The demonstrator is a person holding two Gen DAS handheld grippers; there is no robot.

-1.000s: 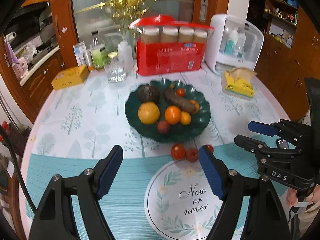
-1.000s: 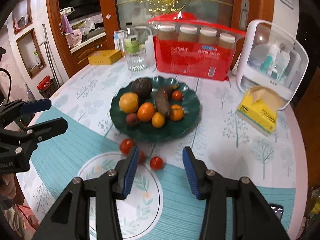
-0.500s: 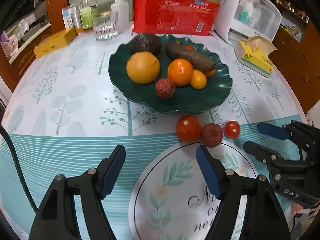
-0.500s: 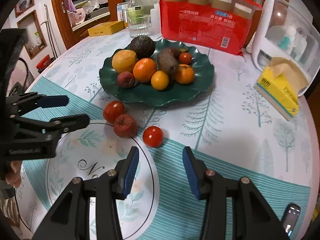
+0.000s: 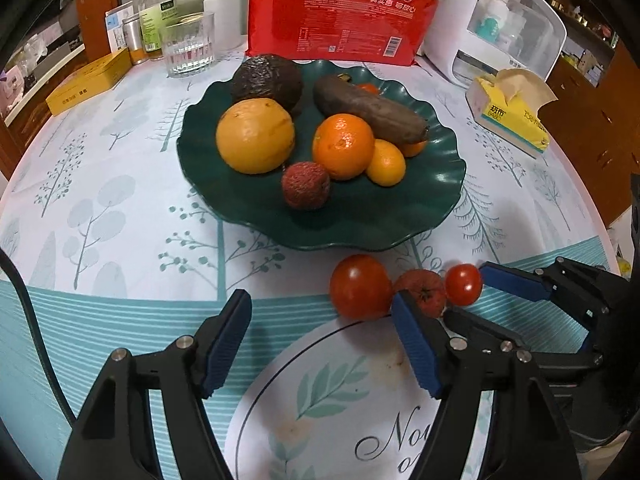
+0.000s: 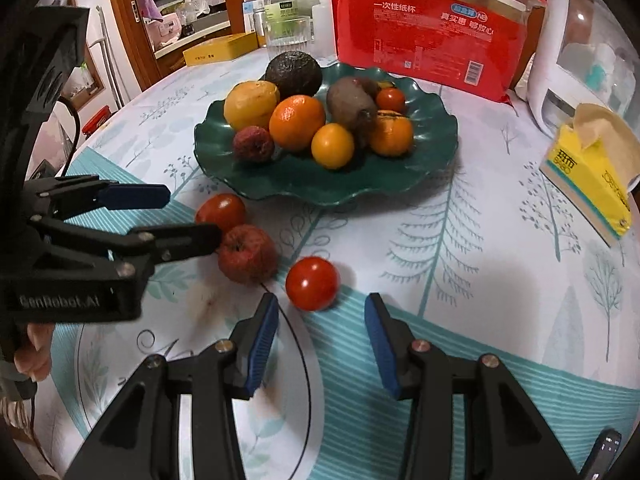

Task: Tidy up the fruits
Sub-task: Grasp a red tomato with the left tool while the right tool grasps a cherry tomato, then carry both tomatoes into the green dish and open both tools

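Note:
A dark green plate [image 5: 256,216] [image 6: 432,160] holds an avocado, oranges, a lychee, a sweet potato and a small tomato. Three loose fruits lie on the table in front of it: a large tomato [image 5: 360,286] [image 6: 221,212], a dull red wrinkled fruit [image 5: 423,291] [image 6: 248,254] and a small tomato [image 5: 463,284] [image 6: 313,283]. My left gripper [image 5: 320,340] [image 6: 176,216] is open, low over the table, its right finger just in front of the wrinkled fruit. My right gripper [image 6: 318,340] [image 5: 476,292] is open, just short of the small tomato.
A round placemat [image 5: 340,408] with script lies under the grippers. Behind the plate stand a red pack of paper cups [image 5: 340,20], a glass [image 5: 188,46], bottles, a white cabinet [image 5: 500,28], a yellow box [image 5: 90,80] and a yellow tissue pack [image 5: 514,112].
Both grippers have come down and forward towards the three loose fruits. Both stayed open. No fruit has moved.

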